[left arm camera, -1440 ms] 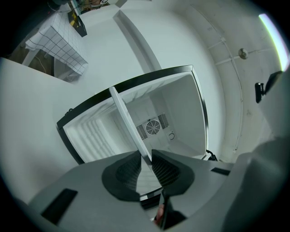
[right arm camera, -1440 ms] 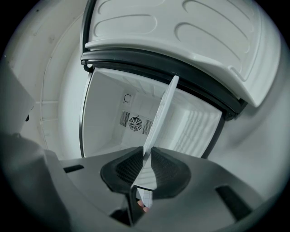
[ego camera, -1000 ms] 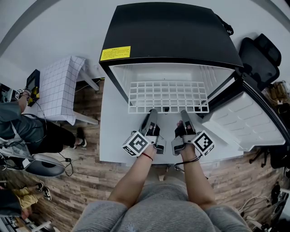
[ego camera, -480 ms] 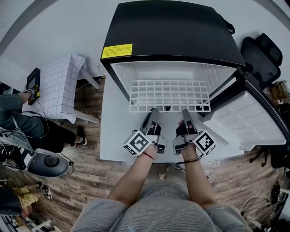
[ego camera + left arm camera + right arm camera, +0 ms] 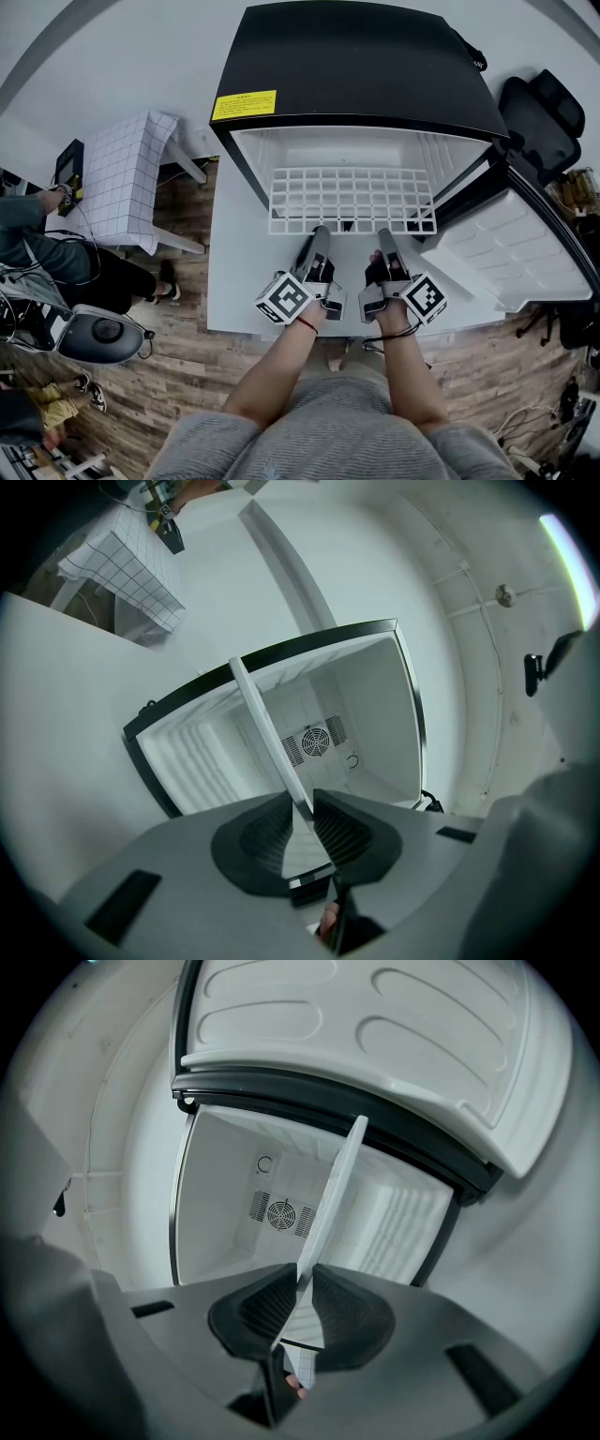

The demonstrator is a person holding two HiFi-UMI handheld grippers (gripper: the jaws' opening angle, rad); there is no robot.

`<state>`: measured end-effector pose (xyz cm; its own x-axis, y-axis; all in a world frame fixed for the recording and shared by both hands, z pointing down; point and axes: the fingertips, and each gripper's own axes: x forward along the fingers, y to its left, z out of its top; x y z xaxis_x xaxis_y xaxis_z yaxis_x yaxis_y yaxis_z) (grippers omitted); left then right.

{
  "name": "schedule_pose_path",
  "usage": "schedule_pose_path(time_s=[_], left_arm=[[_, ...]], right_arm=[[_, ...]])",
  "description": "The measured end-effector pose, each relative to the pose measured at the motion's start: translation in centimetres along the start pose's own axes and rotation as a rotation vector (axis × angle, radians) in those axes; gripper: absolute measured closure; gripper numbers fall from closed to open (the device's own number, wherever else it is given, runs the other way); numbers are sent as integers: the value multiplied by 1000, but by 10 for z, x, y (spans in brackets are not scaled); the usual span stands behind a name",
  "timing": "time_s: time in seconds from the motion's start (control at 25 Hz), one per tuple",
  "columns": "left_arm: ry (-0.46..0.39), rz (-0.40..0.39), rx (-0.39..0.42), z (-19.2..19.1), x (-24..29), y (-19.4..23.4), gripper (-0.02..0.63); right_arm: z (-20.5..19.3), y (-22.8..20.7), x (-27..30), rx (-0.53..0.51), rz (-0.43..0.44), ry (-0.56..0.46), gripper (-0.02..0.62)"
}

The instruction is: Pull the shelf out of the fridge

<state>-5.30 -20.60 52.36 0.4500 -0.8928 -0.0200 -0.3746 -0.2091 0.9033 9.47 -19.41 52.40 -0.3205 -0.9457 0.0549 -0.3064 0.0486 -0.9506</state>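
Shelf (image 5: 352, 199) half out of fridge (image 5: 356, 66), frame centre; left tongs (image 5: 318, 232), right tongs (image 5: 382, 234) pinch front edge; white bench (image 5: 234, 281), wood floor (image 5: 178, 375).

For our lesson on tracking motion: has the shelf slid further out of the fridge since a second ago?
No. The shelf juts just as far past the fridge front as before.

Checked cloth (image 5: 117, 183) left, black chair (image 5: 542, 122) right, wooden floor (image 5: 187, 375) below.
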Motion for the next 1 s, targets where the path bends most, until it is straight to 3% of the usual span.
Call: schedule_pose_path(time_s=[1.0], left_arm=[[5, -6, -28, -5, -10, -1, 531]], right_arm=[[-5, 2, -9, 8, 13, 9, 537]])
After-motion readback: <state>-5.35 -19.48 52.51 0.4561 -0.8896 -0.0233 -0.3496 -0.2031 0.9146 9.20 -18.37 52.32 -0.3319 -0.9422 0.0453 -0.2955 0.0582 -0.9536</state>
